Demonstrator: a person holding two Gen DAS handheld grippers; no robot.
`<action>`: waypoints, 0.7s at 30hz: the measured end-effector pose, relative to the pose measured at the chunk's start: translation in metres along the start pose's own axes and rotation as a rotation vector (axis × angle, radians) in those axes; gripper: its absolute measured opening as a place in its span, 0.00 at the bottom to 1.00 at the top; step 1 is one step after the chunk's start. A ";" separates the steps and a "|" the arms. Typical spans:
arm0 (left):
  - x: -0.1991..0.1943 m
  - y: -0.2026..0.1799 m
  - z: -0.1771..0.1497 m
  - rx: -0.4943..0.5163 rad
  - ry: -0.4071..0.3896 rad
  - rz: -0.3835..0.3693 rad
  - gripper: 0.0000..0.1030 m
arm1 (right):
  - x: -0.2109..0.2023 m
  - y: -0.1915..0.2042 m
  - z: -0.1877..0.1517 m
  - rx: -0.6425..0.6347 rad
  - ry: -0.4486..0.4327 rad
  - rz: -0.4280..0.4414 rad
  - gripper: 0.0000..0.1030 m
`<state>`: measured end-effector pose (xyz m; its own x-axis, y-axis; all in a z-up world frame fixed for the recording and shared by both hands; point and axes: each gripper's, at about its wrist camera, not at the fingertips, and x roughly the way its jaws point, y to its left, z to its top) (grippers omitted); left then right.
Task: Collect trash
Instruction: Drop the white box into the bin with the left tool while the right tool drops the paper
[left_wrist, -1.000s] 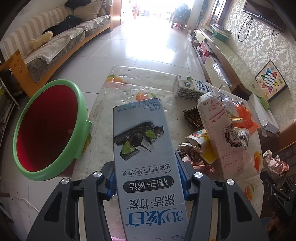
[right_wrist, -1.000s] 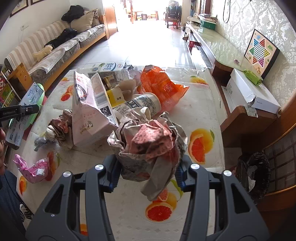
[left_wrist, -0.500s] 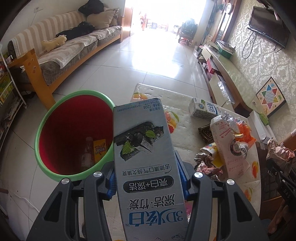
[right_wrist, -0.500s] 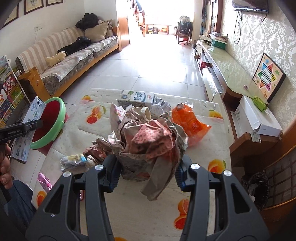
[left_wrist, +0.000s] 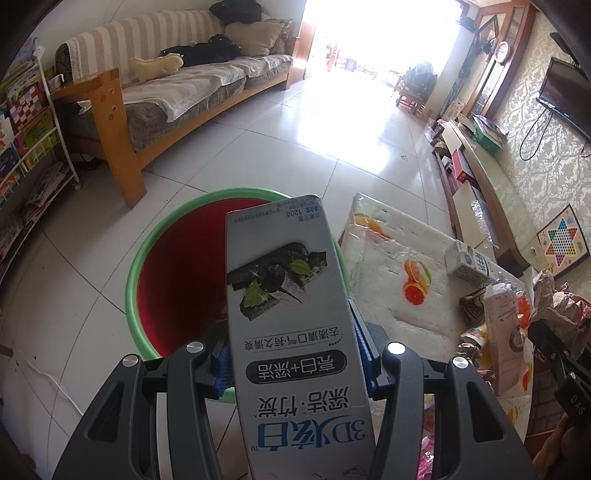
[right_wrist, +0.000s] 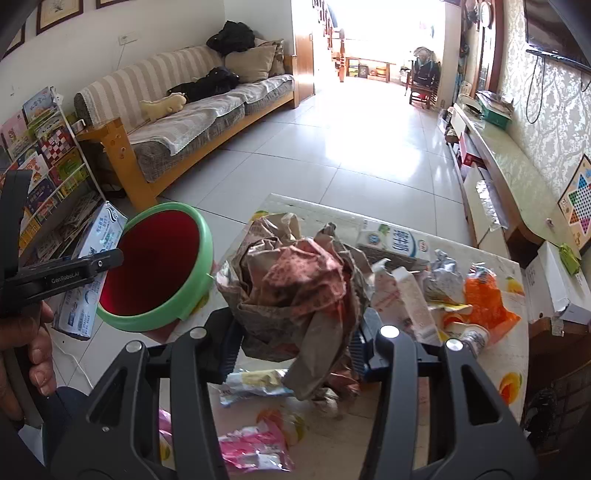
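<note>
My left gripper (left_wrist: 291, 360) is shut on a long grey toothpaste box (left_wrist: 288, 295), which hangs over the near rim of a green bin with a red inside (left_wrist: 177, 280) on the floor. My right gripper (right_wrist: 295, 350) is shut on a crumpled brown paper wad (right_wrist: 295, 280) above the table. In the right wrist view the left gripper (right_wrist: 62, 275) with the toothpaste box (right_wrist: 92, 273) shows at the left, beside the bin (right_wrist: 155, 273), held by a hand (right_wrist: 33, 354).
The fruit-print table (left_wrist: 380, 291) carries a milk carton (right_wrist: 397, 242), a pink carton (right_wrist: 410, 306), an orange wrapper (right_wrist: 487, 302) and pink wrappers (right_wrist: 255, 446). A sofa (left_wrist: 177, 96) and a bookshelf (left_wrist: 26, 147) stand at the left, a low cabinet (left_wrist: 491, 177) at the right.
Both grippers have swung left from the table toward the bin with their loads. The toothpaste box now hangs over the bin's mouth, and the paper wad has risen off the trash pile.
</note>
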<state>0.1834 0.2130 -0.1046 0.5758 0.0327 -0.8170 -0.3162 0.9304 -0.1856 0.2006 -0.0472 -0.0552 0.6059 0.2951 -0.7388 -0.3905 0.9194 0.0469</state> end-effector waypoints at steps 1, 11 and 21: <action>0.003 0.007 0.002 -0.010 0.003 0.004 0.48 | 0.005 0.008 0.003 -0.008 0.001 0.011 0.46; 0.033 0.054 0.015 -0.124 0.029 0.015 0.48 | 0.045 0.068 0.025 -0.068 0.022 0.078 0.45; 0.045 0.061 0.018 -0.165 0.023 0.010 0.78 | 0.058 0.082 0.028 -0.093 0.031 0.091 0.45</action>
<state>0.2038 0.2784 -0.1427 0.5550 0.0310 -0.8313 -0.4421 0.8575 -0.2632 0.2230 0.0526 -0.0749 0.5436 0.3668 -0.7550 -0.5063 0.8607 0.0537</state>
